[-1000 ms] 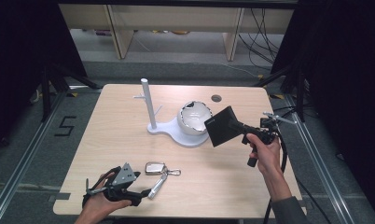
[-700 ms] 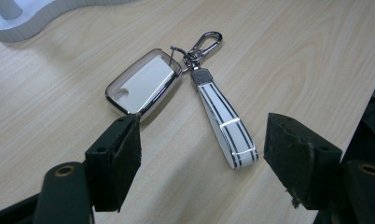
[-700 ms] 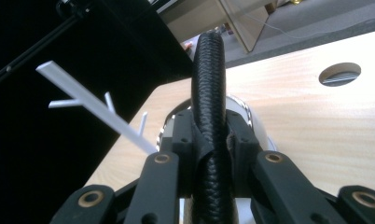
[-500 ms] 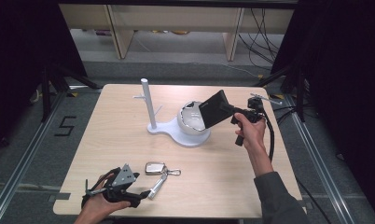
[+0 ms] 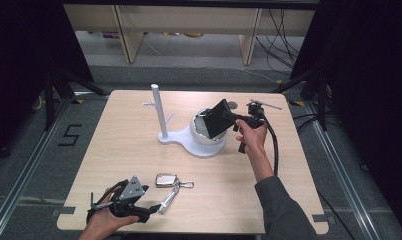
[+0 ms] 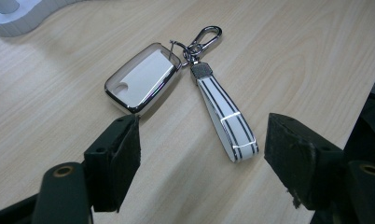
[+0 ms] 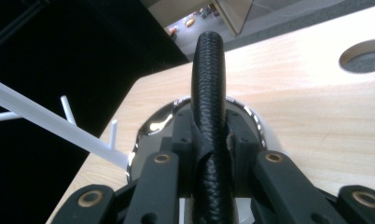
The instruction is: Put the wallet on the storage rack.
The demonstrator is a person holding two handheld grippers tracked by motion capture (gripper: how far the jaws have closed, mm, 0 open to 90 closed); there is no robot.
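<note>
High view: the floor left of the table [image 5: 139, 150] is marked "5" [image 5: 71, 135]; your right gripper [image 5: 237, 120] holds a flat black wallet [image 5: 219, 117] tilted over the white bowl [image 5: 201, 135] on the white stand [image 5: 159, 112], and your left gripper [image 5: 149, 202] rests by the key fob [image 5: 165, 180]. Left gripper view: jaws spread, nothing between them; the chrome-edged white fob [image 6: 141, 77] and its 2-striped strap [image 6: 225, 116] lie flat just ahead, no readable brand. Right gripper view: jaws pinched tight on the textured black wallet's [image 7: 208, 93] edge above the bowl's shiny rim [image 7: 153, 123].
</note>
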